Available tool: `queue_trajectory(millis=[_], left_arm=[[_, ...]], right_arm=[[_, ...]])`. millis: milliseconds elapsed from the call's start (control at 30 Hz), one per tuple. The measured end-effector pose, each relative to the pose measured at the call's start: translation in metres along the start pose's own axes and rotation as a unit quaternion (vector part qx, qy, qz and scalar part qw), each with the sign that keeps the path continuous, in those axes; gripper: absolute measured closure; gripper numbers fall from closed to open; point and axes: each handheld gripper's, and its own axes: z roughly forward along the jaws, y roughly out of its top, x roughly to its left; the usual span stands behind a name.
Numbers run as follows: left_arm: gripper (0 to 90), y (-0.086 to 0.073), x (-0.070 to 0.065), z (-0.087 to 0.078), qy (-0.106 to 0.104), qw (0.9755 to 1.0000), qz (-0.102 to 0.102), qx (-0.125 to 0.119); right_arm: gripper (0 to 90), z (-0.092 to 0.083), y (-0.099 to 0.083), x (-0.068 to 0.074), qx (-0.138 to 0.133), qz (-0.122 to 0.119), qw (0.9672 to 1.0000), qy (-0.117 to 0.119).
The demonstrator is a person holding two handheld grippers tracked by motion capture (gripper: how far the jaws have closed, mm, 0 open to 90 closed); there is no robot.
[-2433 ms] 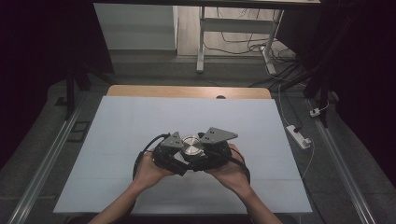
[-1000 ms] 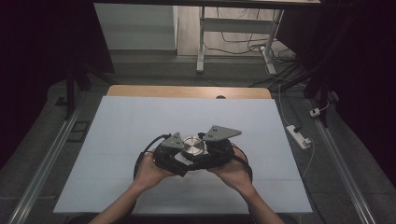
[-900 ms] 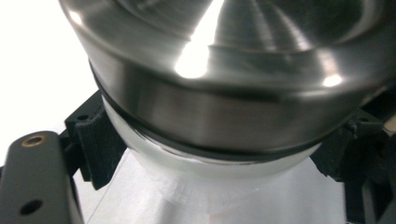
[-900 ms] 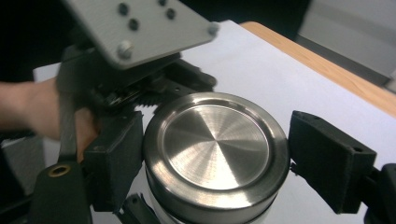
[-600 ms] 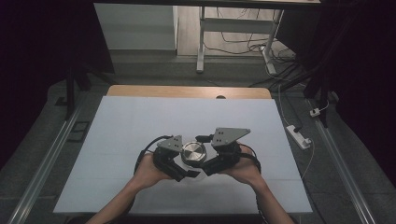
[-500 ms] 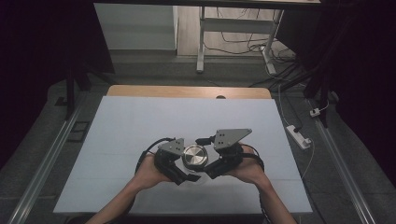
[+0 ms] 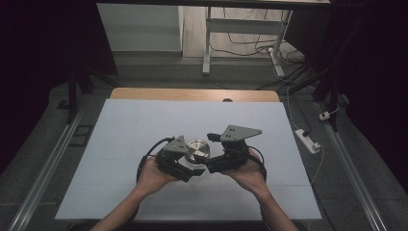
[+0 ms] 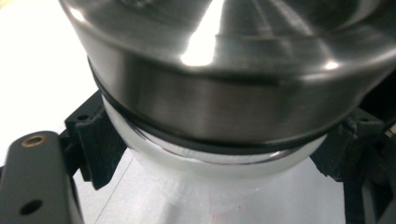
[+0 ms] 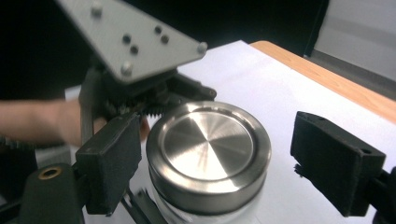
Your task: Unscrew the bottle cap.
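Observation:
A glass jar with a brushed steel lid (image 7: 197, 150) stands on the white tabletop (image 7: 144, 120). My left gripper (image 7: 192, 166) is shut on the jar: in the left gripper view both black pads (image 8: 95, 147) press the clear body (image 8: 210, 186) just under the lid (image 8: 224, 84). My right gripper (image 7: 210, 153) comes in from the right at lid height. Its jaws have just been opening with the lid (image 9: 208, 149) between them. The right gripper (image 9: 224, 163) now stands open, and the pad (image 9: 334, 161) on the right of that view is well clear of the rim.
The left gripper's grey plate (image 9: 135, 42) and the hand (image 9: 42, 121) holding it sit just behind the jar. A wooden edge (image 7: 192, 94) borders the far side of the table. A white power strip (image 7: 308, 141) lies on the floor at the right.
The right gripper has shifted a little to the right and its jaws have parted from the lid. The left gripper and the jar have stayed where they were.

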Motion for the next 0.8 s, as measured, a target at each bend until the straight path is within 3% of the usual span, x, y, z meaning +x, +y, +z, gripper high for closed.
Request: queue_trajectory(millis=[67,233,333,433,467,600,700,733,767,800], left_arm=[[16.1,0.000,-0.001,0.001,0.004,1.0000,-0.002,0.000],[16.1,0.001,-0.004,0.003,0.018,0.9998,-0.003,0.004],[16.0,0.002,-0.006,0.004,0.015,0.9999,-0.005,0.001],[16.1,0.003,-0.007,0.003,0.014,0.9999,-0.001,0.001],[16.1,0.003,-0.006,0.003,0.009,1.0000,-0.001,-0.001],[16.1,0.001,-0.005,0.003,-0.001,1.0000,0.004,-0.003],[16.1,-0.001,-0.002,0.004,-0.038,0.9992,0.011,-0.012],[16.1,-0.001,-0.002,0.004,-0.038,0.9992,0.011,-0.012],[16.1,-0.002,-0.002,0.004,-0.064,0.9976,0.019,-0.016],[16.1,-0.002,-0.002,0.004,-0.064,0.9976,0.019,-0.016]], right_arm=[[15.6,0.003,-0.001,0.001,0.002,0.012,0.9998,-0.015],[13.7,0.012,-0.004,0.008,0.007,0.014,0.9989,-0.044],[13.7,0.018,-0.004,0.015,0.021,-0.007,0.9978,-0.063],[14.9,0.021,-0.006,0.019,0.024,-0.013,0.9976,-0.064],[18.7,0.022,-0.006,0.021,0.023,-0.025,0.9968,-0.073],[19.4,0.021,-0.006,0.020,0.029,-0.035,0.9972,-0.059],[19.5,0.019,-0.007,0.015,0.031,-0.051,0.9978,-0.028],[19.5,0.017,-0.007,0.013,0.030,-0.051,0.9982,-0.012],[19.5,0.016,-0.008,0.010,0.028,-0.051,0.9983,0.008],[19.5,0.016,-0.008,0.010,0.028,-0.051,0.9983,0.008]])
